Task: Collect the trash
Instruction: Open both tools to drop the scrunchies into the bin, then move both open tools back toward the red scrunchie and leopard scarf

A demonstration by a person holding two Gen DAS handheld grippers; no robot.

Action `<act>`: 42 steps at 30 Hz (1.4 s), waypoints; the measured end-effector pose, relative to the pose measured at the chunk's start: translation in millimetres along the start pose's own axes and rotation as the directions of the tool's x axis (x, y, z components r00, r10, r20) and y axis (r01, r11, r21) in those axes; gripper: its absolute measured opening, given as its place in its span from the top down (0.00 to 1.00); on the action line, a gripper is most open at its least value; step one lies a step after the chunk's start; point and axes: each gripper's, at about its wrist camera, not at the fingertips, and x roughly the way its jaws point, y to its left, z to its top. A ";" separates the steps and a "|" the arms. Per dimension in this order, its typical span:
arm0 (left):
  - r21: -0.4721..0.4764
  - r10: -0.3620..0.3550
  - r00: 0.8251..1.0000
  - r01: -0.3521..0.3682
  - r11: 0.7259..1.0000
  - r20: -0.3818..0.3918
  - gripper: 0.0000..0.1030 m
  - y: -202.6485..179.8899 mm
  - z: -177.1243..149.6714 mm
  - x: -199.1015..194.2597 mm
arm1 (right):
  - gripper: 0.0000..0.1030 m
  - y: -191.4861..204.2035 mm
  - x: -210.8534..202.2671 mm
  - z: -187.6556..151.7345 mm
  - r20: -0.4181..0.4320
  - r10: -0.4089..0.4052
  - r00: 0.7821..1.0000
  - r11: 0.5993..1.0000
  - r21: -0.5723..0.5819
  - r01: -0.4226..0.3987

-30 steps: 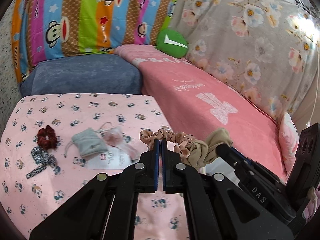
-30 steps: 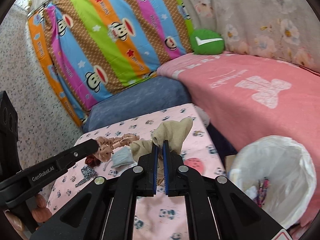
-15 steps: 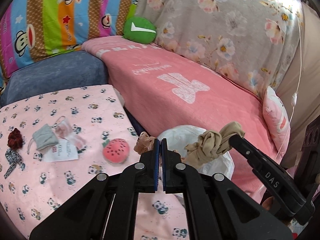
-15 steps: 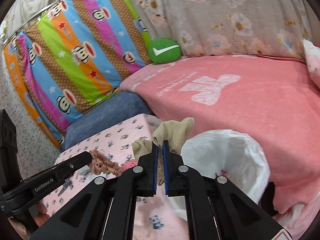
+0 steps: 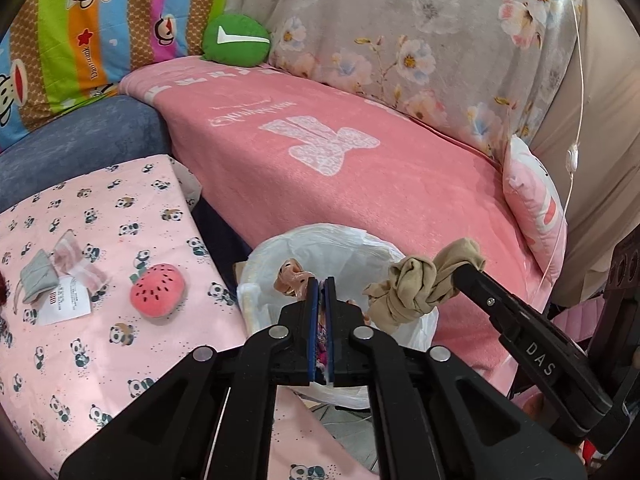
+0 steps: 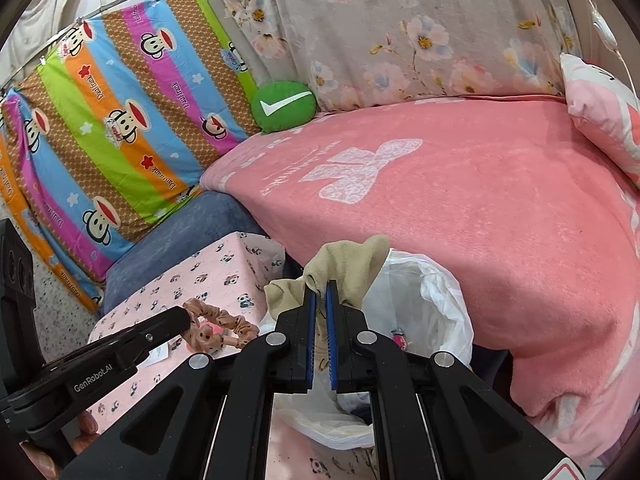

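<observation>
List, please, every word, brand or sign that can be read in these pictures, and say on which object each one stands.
"DAS": on the right gripper, seen from the left wrist.
"GenRobot.AI": on the left gripper, seen from the right wrist.
"Paul Frank": repeated on the striped monkey sheet.
White tick sign: on the green cushion.
Script on the pink blanket and print on the paper tag: too blurred to read.

Soft goods dominate: a fleecy, matt pink blanket point(image 5: 360, 184) covers the bed, backed by smooth printed cotton in floral grey point(image 5: 420, 40) and striped monkey-print cloth point(image 6: 120, 120). The bin liner point(image 5: 352, 248) is thin, crinkled, translucent white plastic. Each claw, left point(image 5: 319, 280) and right point(image 6: 319, 294), is matt black plastic with blue rubbery pads and bright metal screws. The beige knotted cloth point(image 5: 416, 284) looks soft and dull; the peach scrunchie point(image 6: 224, 326) is gathered, faintly satiny fabric. The panda-print surface point(image 5: 120, 208) wears smooth cotton.
</observation>
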 end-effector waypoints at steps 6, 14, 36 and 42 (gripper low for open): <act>-0.021 0.064 0.998 -0.064 0.998 0.016 0.47 2.8 -3.5 2.8 | 0.73 -2.5 3.2 -1.2 0.002 -0.012 1.000 1.000 0.004 0.012; -0.040 0.096 0.995 -0.095 0.995 0.012 0.47 19.9 -7.6 -0.3 | 0.64 8.1 5.4 -4.6 -0.004 -0.003 1.000 1.000 -0.014 0.003; -0.137 0.162 0.987 -0.158 0.978 0.015 0.47 82.5 -22.1 -26.8 | 0.64 78.5 19.9 -25.9 -0.073 0.058 0.996 0.991 -0.113 -0.066; -0.172 0.180 0.984 -0.176 0.969 0.009 0.47 104.4 -28.0 -34.3 | 0.64 99.8 24.6 -31.3 -0.091 0.076 0.993 0.986 -0.141 -0.089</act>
